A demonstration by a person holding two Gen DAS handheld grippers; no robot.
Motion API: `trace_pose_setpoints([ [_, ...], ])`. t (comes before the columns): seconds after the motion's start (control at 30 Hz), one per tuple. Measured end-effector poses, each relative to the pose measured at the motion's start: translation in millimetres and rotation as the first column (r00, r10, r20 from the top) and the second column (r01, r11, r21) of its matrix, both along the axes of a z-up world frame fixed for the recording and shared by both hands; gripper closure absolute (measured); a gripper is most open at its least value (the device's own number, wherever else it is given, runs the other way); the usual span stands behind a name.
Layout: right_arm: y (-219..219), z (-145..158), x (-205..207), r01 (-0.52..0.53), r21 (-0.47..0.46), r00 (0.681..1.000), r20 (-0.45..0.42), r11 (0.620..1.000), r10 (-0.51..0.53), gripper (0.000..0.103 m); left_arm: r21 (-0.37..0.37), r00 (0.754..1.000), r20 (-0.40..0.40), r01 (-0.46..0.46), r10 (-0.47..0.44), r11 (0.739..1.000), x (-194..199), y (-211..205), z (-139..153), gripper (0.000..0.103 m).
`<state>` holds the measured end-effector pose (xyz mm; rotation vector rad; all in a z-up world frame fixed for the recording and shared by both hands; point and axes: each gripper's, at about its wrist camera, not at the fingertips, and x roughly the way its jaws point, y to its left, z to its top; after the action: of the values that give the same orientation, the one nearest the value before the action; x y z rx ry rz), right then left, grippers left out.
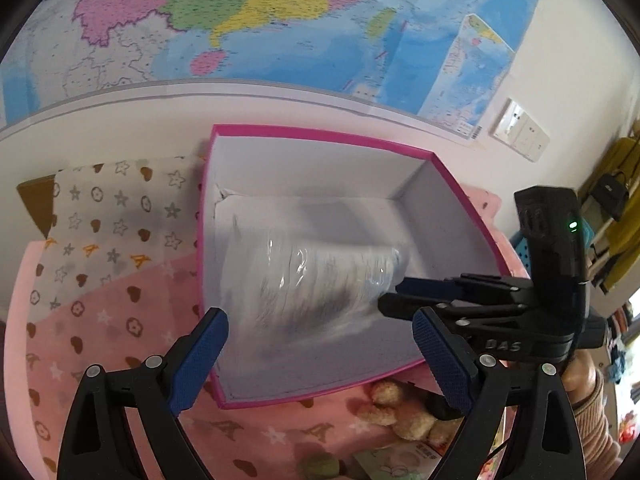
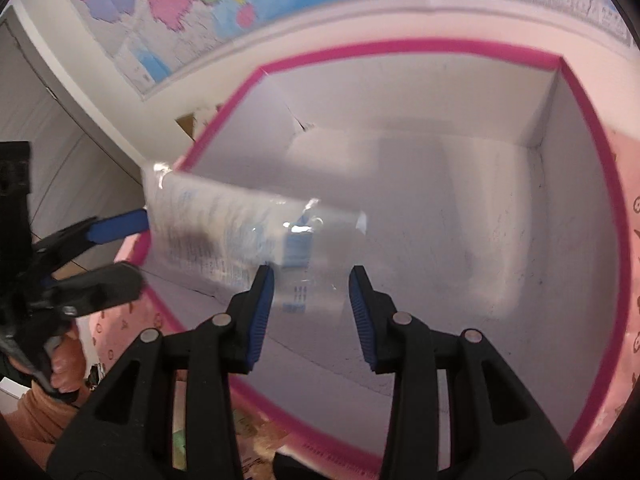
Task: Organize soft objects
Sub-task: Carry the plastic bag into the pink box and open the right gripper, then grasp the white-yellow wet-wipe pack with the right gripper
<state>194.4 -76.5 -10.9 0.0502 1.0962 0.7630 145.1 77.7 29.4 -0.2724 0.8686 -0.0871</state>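
The plastic-wrapped soft pack [image 2: 240, 236] hung over the pink-rimmed box [image 2: 580, 92], near its left wall, and we had our right gripper [image 2: 311, 288] clamped on the pack's near end. Our left gripper [image 1: 320, 344] stood wide apart, empty, at the box's near edge.

soft, even daylight fills the room, with no hard shadows. the plastic-wrapped packet [image 1: 320, 280] smears with motion blur and carries small glints of glare. inside the pink box [image 2: 400, 46] the white walls look washed out. beyond the box, the wall map [image 1: 240, 20] bows toward dark rounded corners.
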Motion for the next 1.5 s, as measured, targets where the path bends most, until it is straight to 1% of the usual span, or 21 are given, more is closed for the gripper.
trace_pose_setpoints([
  [0.07, 0.0, -1.4, 0.9, 0.011, -0.012, 1.0, 0.004, 1.0, -0.011, 0.061, 0.012, 1.0, 0.012, -0.013, 0.013, 1.0, -1.9, 0.4, 1.2, 0.008],
  [0.1, -1.9, -1.1, 0.8, 0.019, -0.012, 1.0, 0.005, 1.0, -0.019, 0.057, 0.016, 1.0, 0.015, -0.017, 0.017, 1.0, -3.2, 0.4, 2.0, 0.008],
  [0.17, -5.3, 2.4, -1.5, 0.026, -0.003, 1.0, 0.013, 1.0, -0.026, 0.055, 0.015, 0.999, 0.025, -0.022, 0.022, 1.0, -6.5, 0.7, 3.5, 0.008],
  [0.23, -10.8, 10.3, -7.2, 0.032, 0.005, 0.999, 0.044, 0.999, -0.033, 0.055, 0.025, 0.999, 0.038, -0.031, 0.03, 0.999, -10.3, 0.3, 5.7, 0.008],
  [0.3, -17.8, 22.0, -15.6, 0.028, 0.035, 0.996, 0.079, 0.999, -0.031, 0.054, 0.025, 0.998, 0.056, -0.027, 0.026, 0.999, -15.2, -0.7, 8.1, 0.008],
  [0.37, -25.9, 34.1, -26.6, 0.017, 0.066, 0.992, 0.122, 0.998, -0.025, 0.054, 0.018, 0.997, 0.078, -0.012, 0.011, 1.0, -24.0, -3.0, 11.5, 0.008],
  [0.5, -45.5, 60.3, -54.7, 0.002, 0.115, 0.976, 0.215, 0.993, -0.027, 0.047, 0.028, 0.992, 0.123, 0.038, -0.041, 0.999, -40.3, -14.2, 18.6, 0.008],
  [0.57, -55.2, 71.0, -69.3, 0.003, 0.13, 0.966, 0.256, 0.992, -0.036, 0.047, 0.027, 0.988, 0.143, 0.063, -0.067, 0.998, -48.6, -20.6, 21.8, 0.008],
  [0.63, -67.7, 78.1, -82.1, 0.01, 0.145, 0.959, 0.28, 0.989, -0.051, 0.047, 0.02, 0.983, 0.157, 0.095, -0.097, 0.995, -57.4, -27.8, 23.6, 0.008],
  [0.73, -84.4, 80.8, -96.8, 0.028, 0.158, 0.951, 0.299, 0.987, -0.075, 0.047, 0.015, 0.975, 0.174, 0.138, -0.139, 0.99, -68.4, -39.1, 23.3, 0.008],
  [0.9, -113.5, 66.7, -116.4, 0.078, 0.122, 0.942, 0.315, 0.989, -0.113, 0.047, 0.031, 0.96, 0.169, 0.221, -0.223, 0.975, -80.2, -64.9, 13.7, 0.008],
  [1.03, -136.6, 42.9, -121.6, 0.136, 0.091, 0.937, 0.312, 0.986, -0.158, 0.047, 0.069, 0.949, 0.118, 0.286, -0.293, 0.956, -77.5, -89.6, -5.4, 0.008],
  [1.17, -153.6, 12.4, -116.5, 0.185, 0.076, 0.946, 0.255, 0.98, -0.199, 0.047, 0.087, 0.939, 0.058, 0.335, -0.34, 0.938, -66.1, -107.2, -24.1, 0.01],
  [1.27, -161.5, -5.1, -111.2, 0.201, 0.079, 0.949, 0.232, 0.976, -0.214, 0.047, 0.1, 0.937, 0.029, 0.344, -0.348, 0.934, -58.3, -113.4, -33.3, 0.014],
  [1.33, -162.3, -12.7, -107.3, 0.208, 0.077, 0.95, 0.221, 0.975, -0.22, 0.047, 0.103, 0.935, 0.011, 0.351, -0.354, 0.931, -52.7, -117.3, -38.5, 0.026],
  [1.37, -161.4, -16.4, -104.7, 0.206, 0.074, 0.951, 0.221, 0.976, -0.218, 0.047, 0.097, 0.935, -0.002, 0.353, -0.354, 0.931, -49.6, -118.1, -41.0, 0.028],
  [1.43, -158.7, -22.7, -99.4, 0.201, 0.062, 0.952, 0.223, 0.978, -0.209, 0.047, 0.086, 0.935, -0.021, 0.355, -0.355, 0.931, -44.2, -119.2, -45.8, 0.037],
  [1.47, -157.7, -25.6, -97.6, 0.196, 0.058, 0.953, 0.223, 0.979, -0.204, 0.047, 0.08, 0.935, -0.031, 0.354, -0.353, 0.932, -40.8, -119.1, -48.0, 0.039],
  [1.5, -155.8, -27.0, -96.4, 0.194, 0.054, 0.953, 0.225, 0.98, -0.201, 0.049, 0.072, 0.935, -0.037, 0.355, -0.353, 0.932, -38.7, -119.5, -49.8, 0.043],
])
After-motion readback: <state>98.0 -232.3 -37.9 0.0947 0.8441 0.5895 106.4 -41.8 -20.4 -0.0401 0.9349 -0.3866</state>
